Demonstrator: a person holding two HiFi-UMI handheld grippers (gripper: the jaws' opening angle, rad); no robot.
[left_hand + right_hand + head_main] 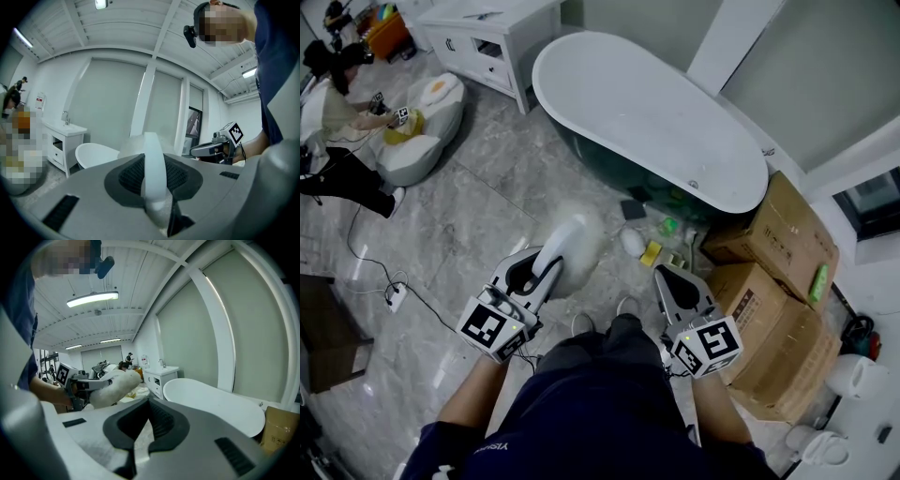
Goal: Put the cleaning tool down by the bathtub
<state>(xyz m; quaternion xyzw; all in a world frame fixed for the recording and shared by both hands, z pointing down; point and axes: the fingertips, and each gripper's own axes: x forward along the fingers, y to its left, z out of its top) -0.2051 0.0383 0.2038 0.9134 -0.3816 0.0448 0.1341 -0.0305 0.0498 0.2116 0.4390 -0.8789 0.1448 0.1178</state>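
The cleaning tool is a white fluffy duster [577, 238] on a white handle [153, 164]. My left gripper [546, 269] is shut on that handle, and the fluffy head sticks out past the jaws, above the grey floor. The white bathtub [647, 103] stands ahead, its near end just beyond the duster; it also shows in the left gripper view [93, 154] and the right gripper view [220, 404]. My right gripper [671, 277] hangs beside the left one, shut, with nothing between its jaws. From the right gripper view the duster [115, 387] shows to the left.
Cardboard boxes [778, 309] are stacked at the right. Small bottles and sponges [652, 251] lie on the floor under the tub's near end. A white vanity cabinet [487, 37] stands at the back left. A person [337, 112] sits at far left; a power strip [394, 296] lies nearby.
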